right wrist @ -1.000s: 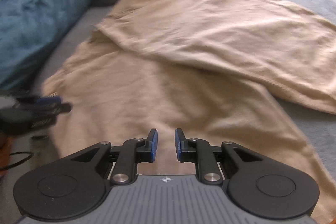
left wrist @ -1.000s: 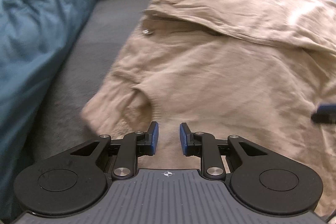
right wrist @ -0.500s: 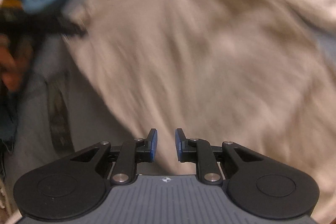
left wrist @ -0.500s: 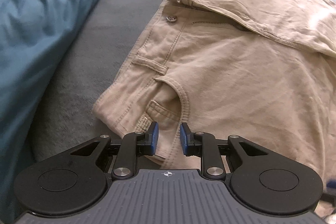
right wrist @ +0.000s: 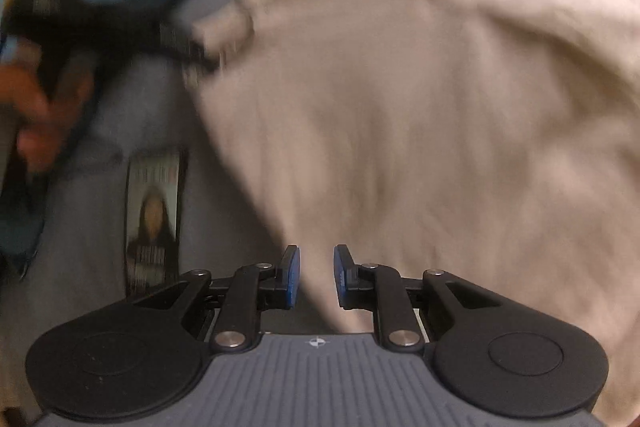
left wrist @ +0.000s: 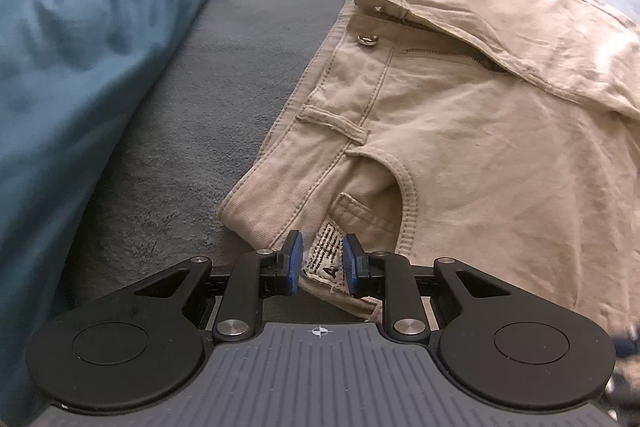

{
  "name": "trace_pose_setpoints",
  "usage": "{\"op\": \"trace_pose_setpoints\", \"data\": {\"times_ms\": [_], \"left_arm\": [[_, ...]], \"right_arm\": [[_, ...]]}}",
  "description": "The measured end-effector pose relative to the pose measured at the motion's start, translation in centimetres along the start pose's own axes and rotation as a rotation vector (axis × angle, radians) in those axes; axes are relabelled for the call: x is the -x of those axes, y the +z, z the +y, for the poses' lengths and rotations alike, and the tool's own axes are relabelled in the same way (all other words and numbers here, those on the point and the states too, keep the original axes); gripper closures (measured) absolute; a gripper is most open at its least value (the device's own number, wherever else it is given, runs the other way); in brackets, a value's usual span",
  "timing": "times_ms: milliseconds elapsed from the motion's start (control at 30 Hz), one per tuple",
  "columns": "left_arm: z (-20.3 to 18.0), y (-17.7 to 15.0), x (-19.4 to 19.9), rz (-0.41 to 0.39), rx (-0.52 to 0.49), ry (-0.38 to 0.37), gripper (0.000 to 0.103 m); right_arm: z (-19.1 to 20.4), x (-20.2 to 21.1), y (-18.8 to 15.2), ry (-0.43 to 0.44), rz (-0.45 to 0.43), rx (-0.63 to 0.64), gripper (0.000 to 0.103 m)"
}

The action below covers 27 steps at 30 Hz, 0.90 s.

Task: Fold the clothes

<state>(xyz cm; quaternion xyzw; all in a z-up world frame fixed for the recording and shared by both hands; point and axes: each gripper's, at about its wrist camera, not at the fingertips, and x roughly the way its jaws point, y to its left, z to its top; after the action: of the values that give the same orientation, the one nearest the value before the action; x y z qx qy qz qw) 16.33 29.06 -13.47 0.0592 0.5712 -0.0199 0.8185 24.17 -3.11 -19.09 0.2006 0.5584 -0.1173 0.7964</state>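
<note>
Khaki trousers [left wrist: 460, 131] waistband corner between parted left tongs [left wrist: 319, 259].

**Print present, none of it legible**

A white care label [left wrist: 329, 254] sewn inside the waistband of the beige trousers [left wrist: 460, 131] carries rows of small black print and a triangle symbol near its lower end; the words are too small to make out. In the right wrist view a booklet [right wrist: 154, 223] lies flat on the grey bed cover [right wrist: 100, 227], its cover showing a line of characters along the top and a block of text low down, all blurred past reading
</note>
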Motion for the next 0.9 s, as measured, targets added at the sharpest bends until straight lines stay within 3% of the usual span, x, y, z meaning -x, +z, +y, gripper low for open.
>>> {"op": "trace_pose_setpoints", "data": {"times_ms": [100, 200, 333, 600, 700, 800, 900], "left_arm": [[0.3, -0.1, -0.3, 0.001, -0.015, -0.013, 0.08], [0.8, -0.1, -0.7, 0.004, -0.019, -0.033, 0.08], [1.5, 0.0, -0.9, 0.007, -0.009, -0.063, 0.08], [1.5, 0.1, -0.3, 0.003, -0.041, -0.065, 0.08], [1.0, 0.0, 0.9, -0.019, -0.081, -0.032, 0.08], [0.7, -0.1, 2.7, -0.061, -0.108, -0.019, 0.08], [-0.2, -0.3, 4.1, -0.095, -0.115, -0.056, 0.08]], "right_arm": [[1.2, -2.8, 2.7, 0.025, -0.03, 0.012, 0.083], [2.0, -4.9, 1.0, 0.045, 0.012, 0.03, 0.083], [4.6, -4.6, 0.9, 0.101, 0.045, 0.097, 0.086], [2.3, -6.0, 2.1, 0.061, 0.04, -0.073, 0.085], [3.8, -4.6, 0.0, 0.115, 0.071, -0.011, 0.085], [1.9, -1.8, -0.9, 0.033, 0.017, -0.051, 0.085], [-1.8, -0.2, -1.5, -0.08, -0.013, -0.125, 0.085]]}}
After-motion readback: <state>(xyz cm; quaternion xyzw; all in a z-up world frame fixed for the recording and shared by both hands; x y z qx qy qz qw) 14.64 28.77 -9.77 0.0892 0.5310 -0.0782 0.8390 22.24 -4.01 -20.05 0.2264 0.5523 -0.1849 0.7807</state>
